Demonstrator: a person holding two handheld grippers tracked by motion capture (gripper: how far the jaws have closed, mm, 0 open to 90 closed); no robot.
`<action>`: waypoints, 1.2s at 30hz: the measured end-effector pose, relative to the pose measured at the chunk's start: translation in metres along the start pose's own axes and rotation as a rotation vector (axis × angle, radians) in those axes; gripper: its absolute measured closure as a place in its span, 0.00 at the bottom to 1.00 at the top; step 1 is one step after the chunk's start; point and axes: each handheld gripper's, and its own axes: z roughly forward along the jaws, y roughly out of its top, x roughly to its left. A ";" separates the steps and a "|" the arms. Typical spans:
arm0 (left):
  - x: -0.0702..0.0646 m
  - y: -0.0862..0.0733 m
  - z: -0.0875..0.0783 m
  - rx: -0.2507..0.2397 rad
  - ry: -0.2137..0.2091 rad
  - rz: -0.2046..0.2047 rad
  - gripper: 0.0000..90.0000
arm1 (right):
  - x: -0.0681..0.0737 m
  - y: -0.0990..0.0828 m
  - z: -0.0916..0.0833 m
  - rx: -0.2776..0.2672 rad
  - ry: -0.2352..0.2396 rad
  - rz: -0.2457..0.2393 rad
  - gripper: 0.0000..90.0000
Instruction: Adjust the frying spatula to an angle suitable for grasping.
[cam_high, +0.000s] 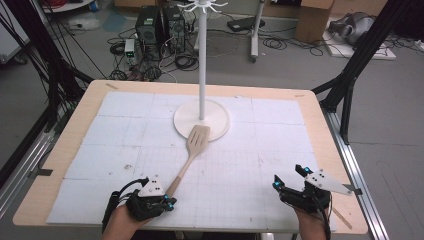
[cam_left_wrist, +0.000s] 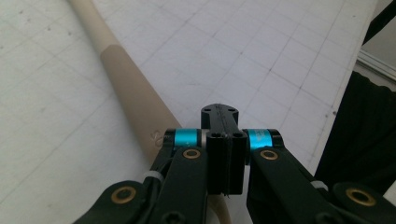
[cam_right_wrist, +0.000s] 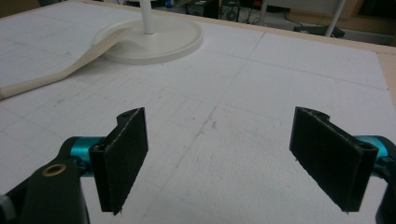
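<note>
Jaws of the left gripper (cam_high: 169, 203) sit at the desk's near edge by the wooden spatula's (cam_high: 191, 150) handle end; its long axis runs up to the stand base (cam_high: 202, 120). In the left gripper view they are pressed together, handle (cam_left_wrist: 133, 100) just beside them, not between. In the right gripper view, jaws gape, spatula (cam_right_wrist: 70, 65) well apart.
</note>
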 end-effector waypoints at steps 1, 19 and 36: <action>0.001 -0.001 -0.001 0.005 0.008 -0.007 1.00 | 0.000 0.000 0.000 0.001 0.000 0.000 0.20; 0.038 -0.015 -0.025 -0.043 0.233 -0.132 0.93 | 0.001 0.000 0.000 0.005 0.005 0.000 0.20; 0.071 -0.034 -0.068 -0.327 0.352 -0.313 0.70 | 0.030 0.033 0.050 0.037 0.103 -0.051 0.62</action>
